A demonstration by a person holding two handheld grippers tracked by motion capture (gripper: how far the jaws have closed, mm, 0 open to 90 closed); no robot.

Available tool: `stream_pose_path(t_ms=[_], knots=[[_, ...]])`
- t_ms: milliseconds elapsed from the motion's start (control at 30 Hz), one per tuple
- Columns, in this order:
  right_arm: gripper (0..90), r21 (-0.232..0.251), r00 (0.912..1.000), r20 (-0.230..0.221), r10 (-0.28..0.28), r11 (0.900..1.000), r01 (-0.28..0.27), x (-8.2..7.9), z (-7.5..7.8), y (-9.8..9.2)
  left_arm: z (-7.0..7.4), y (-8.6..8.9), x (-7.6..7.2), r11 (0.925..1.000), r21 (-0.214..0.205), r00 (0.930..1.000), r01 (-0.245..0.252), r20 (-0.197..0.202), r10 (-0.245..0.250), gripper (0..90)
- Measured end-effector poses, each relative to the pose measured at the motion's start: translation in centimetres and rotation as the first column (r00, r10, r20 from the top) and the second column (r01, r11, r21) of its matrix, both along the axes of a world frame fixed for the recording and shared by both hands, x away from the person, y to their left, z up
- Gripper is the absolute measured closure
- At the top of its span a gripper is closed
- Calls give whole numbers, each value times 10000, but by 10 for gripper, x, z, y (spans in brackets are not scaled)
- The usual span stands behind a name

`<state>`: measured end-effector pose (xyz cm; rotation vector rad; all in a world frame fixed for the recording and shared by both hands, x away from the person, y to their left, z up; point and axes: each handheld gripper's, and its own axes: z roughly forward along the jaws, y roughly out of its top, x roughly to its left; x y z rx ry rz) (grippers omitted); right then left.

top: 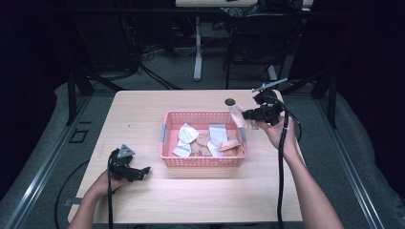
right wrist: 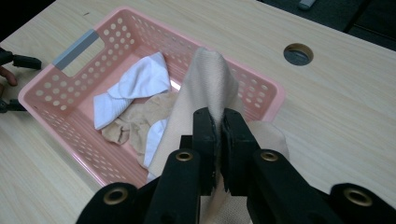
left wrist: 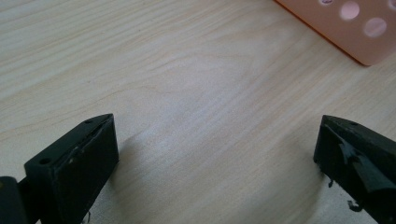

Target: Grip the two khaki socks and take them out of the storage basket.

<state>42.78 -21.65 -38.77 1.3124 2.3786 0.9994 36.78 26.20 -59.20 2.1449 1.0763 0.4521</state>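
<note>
The right claw (right wrist: pixel 218 128) pinches a beige cloth (right wrist: pixel 205 79), held above the right end of the pink basket (top: pixel 169 143), which holds white and beige cloths. The left claw (left wrist: pixel 217 154) stands wide, empty, low over the surface (top: pixel 143 102) left of the basket.

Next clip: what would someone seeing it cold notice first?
Probably the pink perforated plastic basket at the middle of the pale wooden table, holding white and beige cloth pieces. Next, the right gripper at the basket's right end, shut on a beige fabric piece that it holds above the rim. The left gripper rests open on bare wood.
</note>
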Motion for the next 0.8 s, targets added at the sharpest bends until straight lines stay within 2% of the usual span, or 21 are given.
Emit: stream_pose_path(t_ms=[467, 800], knots=[[849, -103, 9982, -160, -585, 9982, 583, -7, -6, -37, 0, 0, 0, 10000, 1, 10000, -1, 2, 1, 0], [848, -182, 9965, -288, -782, 9968, 777, -10, -15, -48, 0, 0, 0, 10000, -6, 10000, -3, -3, 3, 0]])
